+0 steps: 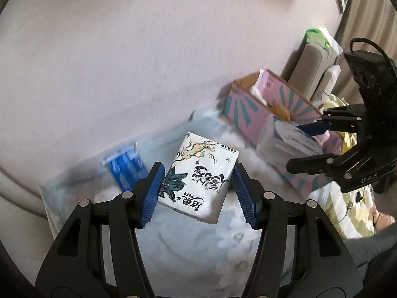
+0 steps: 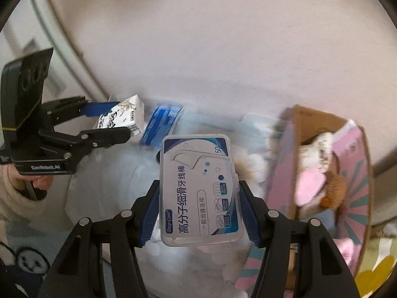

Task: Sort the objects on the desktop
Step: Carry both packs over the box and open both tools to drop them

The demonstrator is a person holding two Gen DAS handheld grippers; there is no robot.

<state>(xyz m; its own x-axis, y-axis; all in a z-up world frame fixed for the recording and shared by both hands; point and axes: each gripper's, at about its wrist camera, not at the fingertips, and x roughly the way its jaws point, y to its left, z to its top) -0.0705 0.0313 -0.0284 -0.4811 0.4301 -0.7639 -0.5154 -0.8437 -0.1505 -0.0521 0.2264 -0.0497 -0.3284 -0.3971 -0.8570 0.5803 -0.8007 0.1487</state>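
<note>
The left claw (image 1: 197, 193) grips a white soft tissue pack printed with black calligraphy and a dark blue flower (image 1: 198, 176), its blue ribbed pads pressed against the pack's two sides and holding it clear of the pale floral cloth (image 1: 230, 245) below. The right claw (image 2: 198, 213) is clamped on a flat clear plastic box of dental floss picks with a blue-and-white label (image 2: 199, 191), likewise held up off the cloth. On the cloth, near the wall, lies a blue plastic-wrapped packet (image 1: 124, 167), blurred. To the right stands an open cardboard box with a pink and teal sunburst pattern (image 1: 250, 114), holding a pink carton and some soft brown and cream items that are too blurred to name. A cream sleeve and hand (image 2: 37, 181) hold the left claw's handle.
</note>
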